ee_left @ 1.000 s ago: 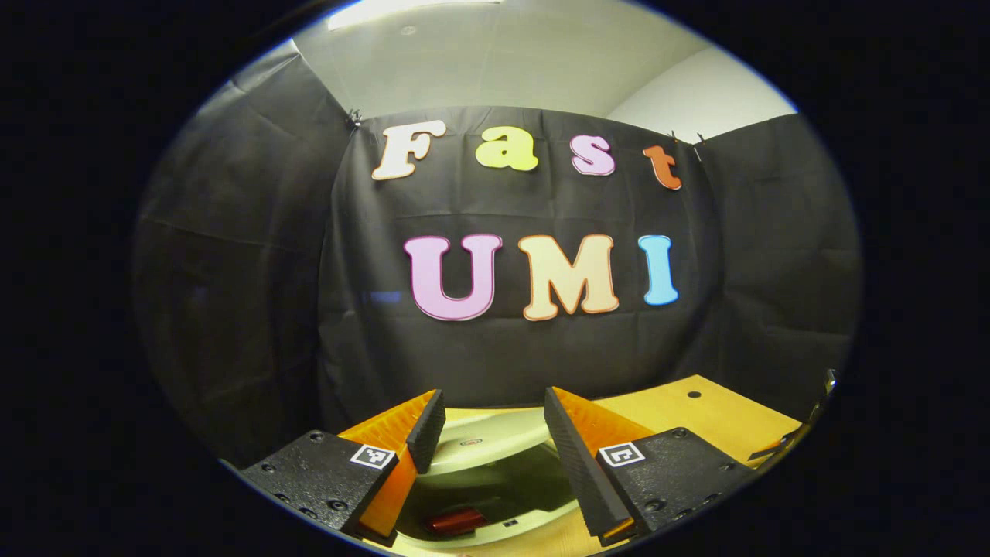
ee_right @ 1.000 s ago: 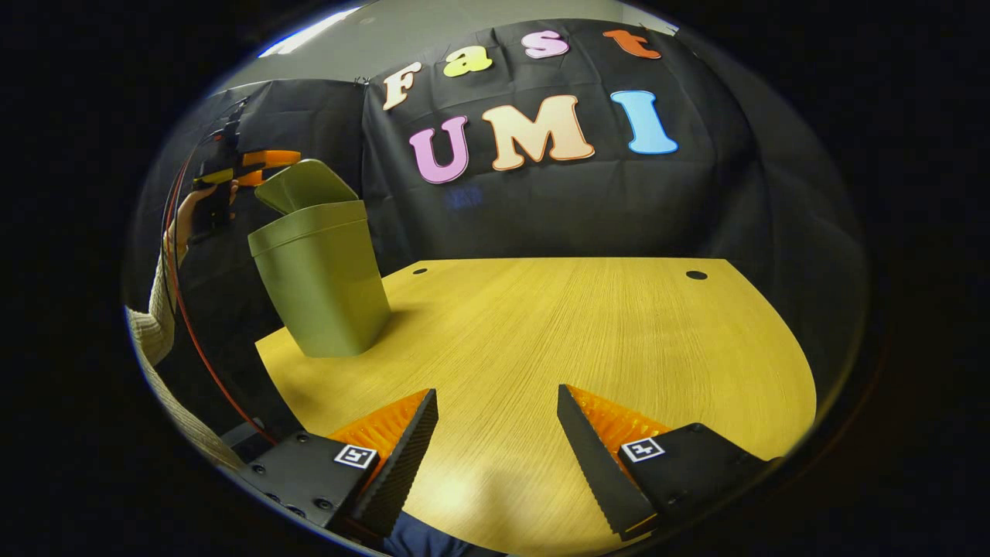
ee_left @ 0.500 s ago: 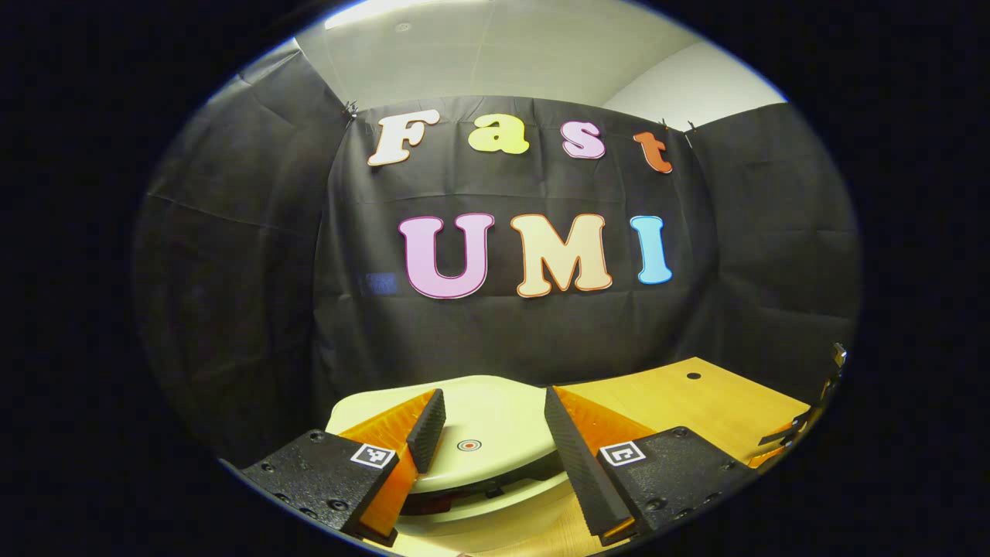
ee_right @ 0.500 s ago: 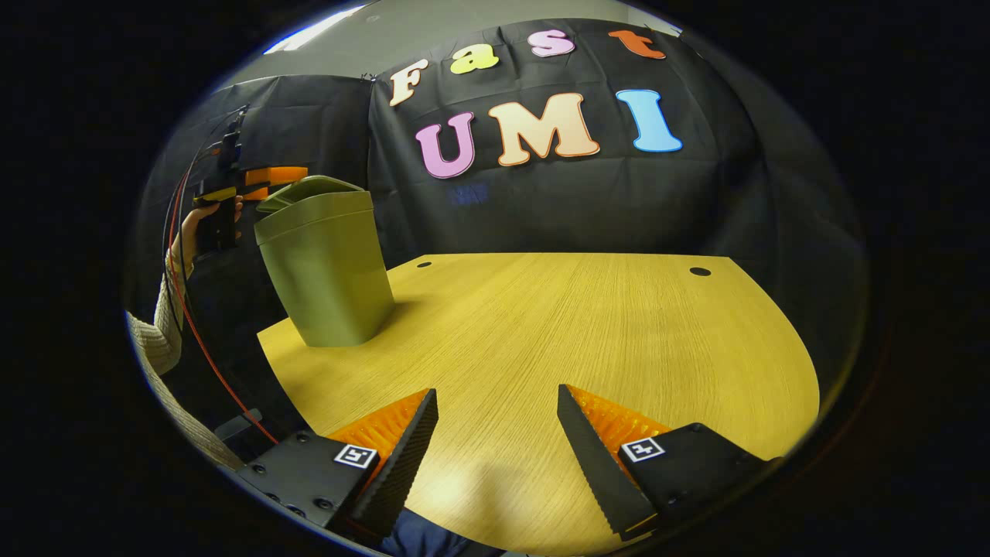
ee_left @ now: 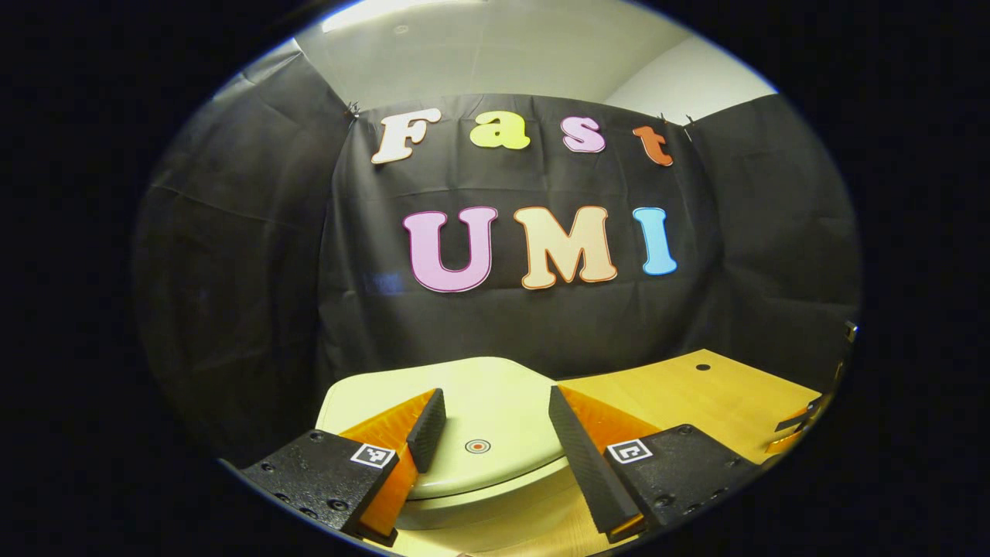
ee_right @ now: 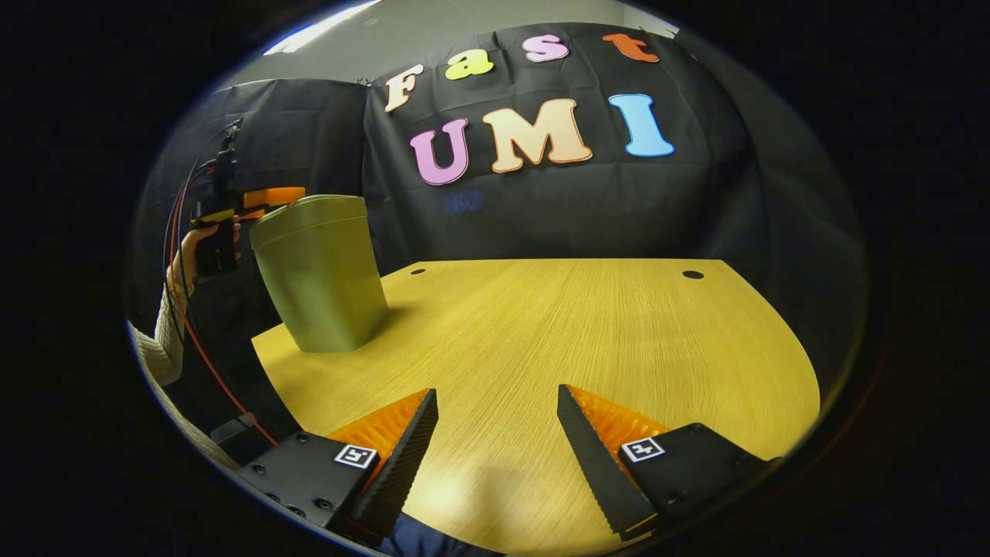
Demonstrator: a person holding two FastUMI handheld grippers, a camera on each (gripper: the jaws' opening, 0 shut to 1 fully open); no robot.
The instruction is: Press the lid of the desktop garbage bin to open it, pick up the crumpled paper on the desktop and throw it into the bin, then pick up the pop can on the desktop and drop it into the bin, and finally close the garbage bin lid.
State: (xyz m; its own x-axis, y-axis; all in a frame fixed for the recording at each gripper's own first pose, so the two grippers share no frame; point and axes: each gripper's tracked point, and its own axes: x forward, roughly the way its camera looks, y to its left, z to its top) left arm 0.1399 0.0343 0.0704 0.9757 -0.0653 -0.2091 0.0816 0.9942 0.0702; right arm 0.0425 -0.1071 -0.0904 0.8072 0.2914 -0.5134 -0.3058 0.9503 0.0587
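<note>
The olive-green garbage bin [ee_right: 321, 278] stands at the left rear of the wooden desktop [ee_right: 557, 340], its lid [ee_right: 305, 210] lying flat and closed. In the left gripper view the pale lid [ee_left: 472, 429] with a small round mark [ee_left: 477, 446] lies just under my left gripper [ee_left: 495, 406], which is open with nothing between its fingers. The right gripper view also shows that left gripper [ee_right: 259, 199], held by a hand at the bin's top edge. My right gripper [ee_right: 497, 402] hovers open over the near part of the desktop, holding nothing.
A sleeve [ee_right: 158, 348] and red cables [ee_right: 193, 333] run down the left side beside the desk. Two small round holes [ee_right: 692, 275] mark the desktop's far edge. The black cloth wall stands close behind the bin.
The bin's lid has swung down from raised to flat and closed, hiding the red can inside. The left gripper stays over it; the right gripper has barely moved.
</note>
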